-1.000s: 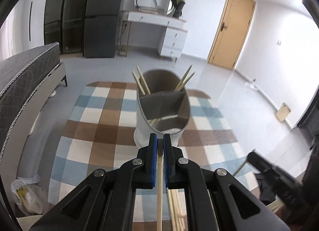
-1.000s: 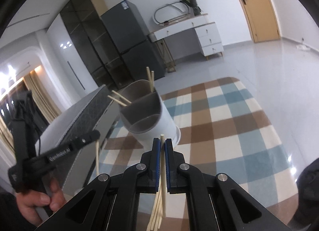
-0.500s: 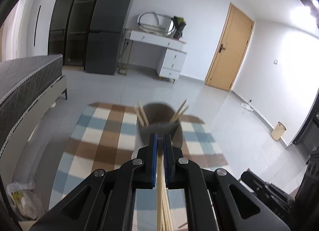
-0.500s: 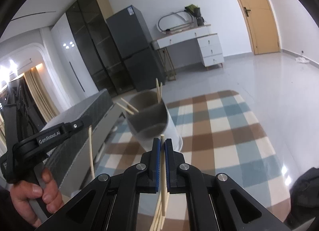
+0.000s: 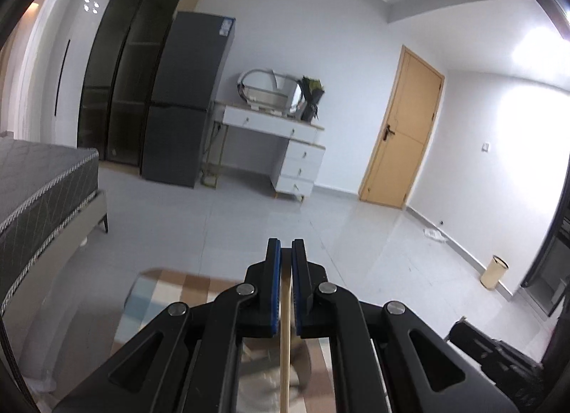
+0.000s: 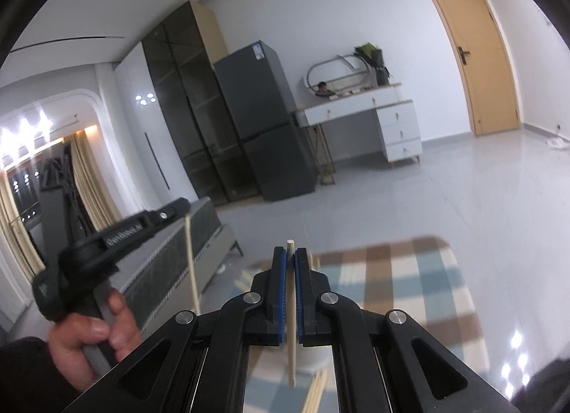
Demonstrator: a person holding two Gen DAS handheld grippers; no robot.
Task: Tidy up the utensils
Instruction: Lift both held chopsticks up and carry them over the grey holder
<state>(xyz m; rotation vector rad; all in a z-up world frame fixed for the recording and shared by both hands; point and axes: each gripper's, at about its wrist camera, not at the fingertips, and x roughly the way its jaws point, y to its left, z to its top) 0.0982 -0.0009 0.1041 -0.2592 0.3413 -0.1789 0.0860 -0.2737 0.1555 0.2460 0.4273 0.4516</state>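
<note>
My left gripper (image 5: 286,249) is shut on a single wooden chopstick (image 5: 285,341) that hangs down between its blue pads. In the right wrist view that left gripper (image 6: 178,206) sits at the left in a person's hand (image 6: 92,334), its chopstick (image 6: 190,263) dangling. My right gripper (image 6: 291,252) is shut on a pale chopstick (image 6: 291,324) whose tip pokes just above the pads. The white utensil holder (image 6: 315,359) is almost hidden under the right gripper's fingers. Loose chopsticks (image 6: 317,390) lie below it.
A checked rug (image 6: 409,288) covers the grey tiled floor. A dark bed (image 5: 42,192) runs along the left. A grey fridge (image 5: 185,110), a white desk (image 5: 281,138) and a wooden door (image 5: 402,135) stand at the far wall. A small bin (image 5: 493,272) stands at the right.
Both grippers have risen and tilted up, each still gripping its chopstick. The utensil holder has dropped from the middle of both views to beneath the fingers.
</note>
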